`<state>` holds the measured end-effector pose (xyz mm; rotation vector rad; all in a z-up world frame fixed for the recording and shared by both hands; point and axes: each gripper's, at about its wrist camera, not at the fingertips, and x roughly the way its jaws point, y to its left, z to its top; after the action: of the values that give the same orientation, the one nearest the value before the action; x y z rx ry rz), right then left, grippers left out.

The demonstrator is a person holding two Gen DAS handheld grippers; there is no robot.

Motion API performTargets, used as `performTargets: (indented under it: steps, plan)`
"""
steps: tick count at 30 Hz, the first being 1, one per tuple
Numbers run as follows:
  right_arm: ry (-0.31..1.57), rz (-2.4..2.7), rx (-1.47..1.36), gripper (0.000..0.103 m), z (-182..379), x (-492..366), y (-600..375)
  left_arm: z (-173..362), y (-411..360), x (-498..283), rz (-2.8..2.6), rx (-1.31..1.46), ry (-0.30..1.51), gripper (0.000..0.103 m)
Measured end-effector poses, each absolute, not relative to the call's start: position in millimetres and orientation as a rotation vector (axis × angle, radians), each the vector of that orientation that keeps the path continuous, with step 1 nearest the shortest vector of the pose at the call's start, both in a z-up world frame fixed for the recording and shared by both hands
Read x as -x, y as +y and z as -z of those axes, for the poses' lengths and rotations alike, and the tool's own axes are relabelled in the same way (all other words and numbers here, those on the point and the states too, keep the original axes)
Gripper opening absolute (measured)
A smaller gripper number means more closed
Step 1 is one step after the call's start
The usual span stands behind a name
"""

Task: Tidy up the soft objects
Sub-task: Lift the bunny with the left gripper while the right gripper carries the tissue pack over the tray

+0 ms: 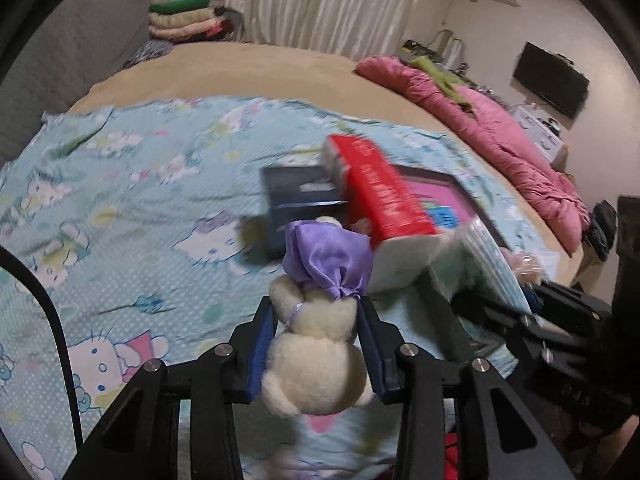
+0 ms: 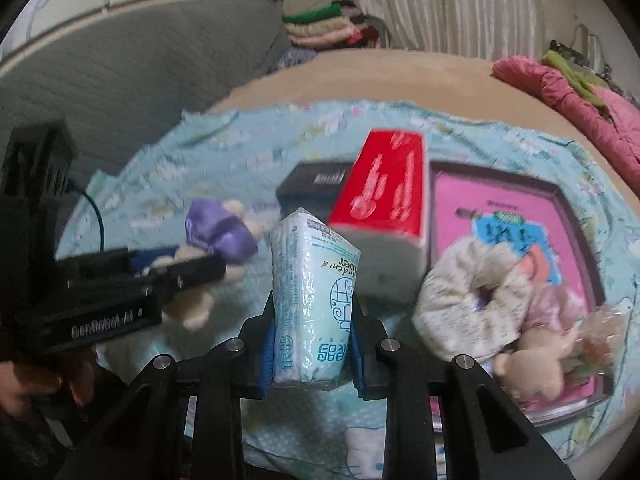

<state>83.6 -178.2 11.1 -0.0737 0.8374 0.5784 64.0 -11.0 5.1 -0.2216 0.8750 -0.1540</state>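
- The left gripper [image 1: 316, 344] was clenched on a cream plush bear [image 1: 316, 352], its blue pads [image 1: 262, 344] pressing both sides of the body; the bear hung above the sheet [image 1: 120, 200], with a purple satin bow [image 1: 328, 260] at its far end.
- The right gripper [image 2: 314, 340] was clenched on a pale blue tissue pack [image 2: 312, 304], which stood upright between its pads and rose above them.
- In the right wrist view, the left gripper [image 2: 188, 270] with the bear [image 2: 196, 304] was off to the left, held by a hand [image 2: 36, 384] at the lower edge.
- Right of the tissue pack, a patterned scrunchie [image 2: 472, 300] and a small plush [image 2: 528, 364] in clear wrap lay on a pink book [image 2: 520, 216].
- Just beyond the tissue pack lay a red tissue pack [image 2: 384, 204], one end resting on a black box [image 2: 316, 188] and beside the book.
- All of these sat on the light blue cartoon-print sheet, spread over a beige bed [image 1: 260, 72].
- A pink quilt [image 1: 500, 136] lay bunched along the bed's right edge.
- Farthest off, folded clothes [image 1: 188, 20] were stacked by white curtains [image 1: 320, 4].
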Motion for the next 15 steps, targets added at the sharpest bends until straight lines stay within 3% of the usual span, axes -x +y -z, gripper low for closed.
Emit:
performTargets:
  steps: [15]
  plan:
    - [0.725,-0.409,-0.082,0.03,-64,-93,-280,-66,-99,-75,0.267,0.108,0.824,0.041]
